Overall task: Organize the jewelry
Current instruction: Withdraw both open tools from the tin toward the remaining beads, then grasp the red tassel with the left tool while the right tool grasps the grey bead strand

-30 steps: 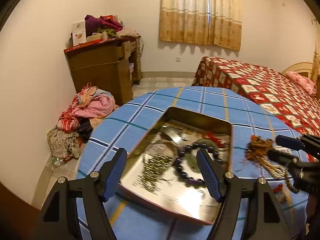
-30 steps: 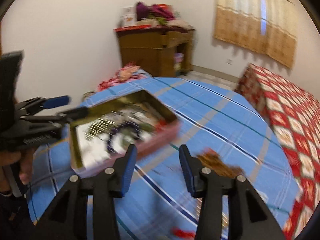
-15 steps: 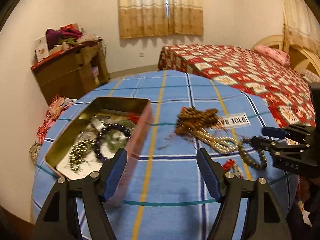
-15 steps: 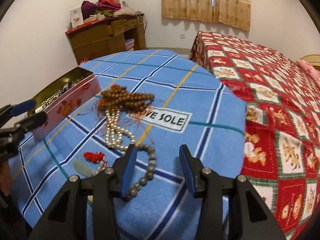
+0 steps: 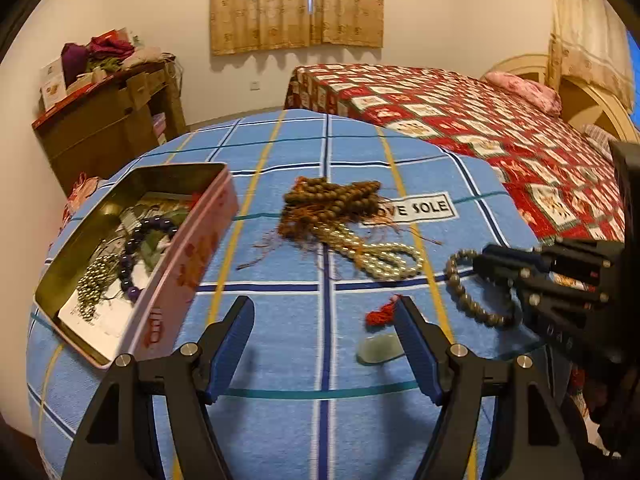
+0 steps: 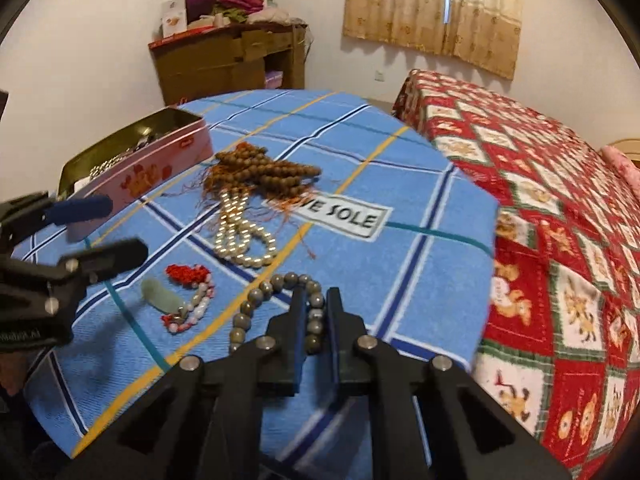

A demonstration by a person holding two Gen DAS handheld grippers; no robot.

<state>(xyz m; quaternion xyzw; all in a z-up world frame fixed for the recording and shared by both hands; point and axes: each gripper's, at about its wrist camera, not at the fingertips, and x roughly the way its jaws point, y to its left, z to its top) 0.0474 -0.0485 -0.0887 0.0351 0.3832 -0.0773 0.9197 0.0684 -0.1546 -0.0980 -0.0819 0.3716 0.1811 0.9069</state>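
Your right gripper [image 6: 316, 304] has just closed on the grey bracelet [image 6: 256, 300], hiding part of its loop. Your left gripper [image 5: 324, 344] hangs open, its pad covering the jade pendant's [image 5: 374, 354] edge.

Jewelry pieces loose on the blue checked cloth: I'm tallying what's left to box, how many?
4: brown wooden bead strand, pearl strand below it, jade pendant on red cord, grey bead bracelet between the right gripper's fingers.
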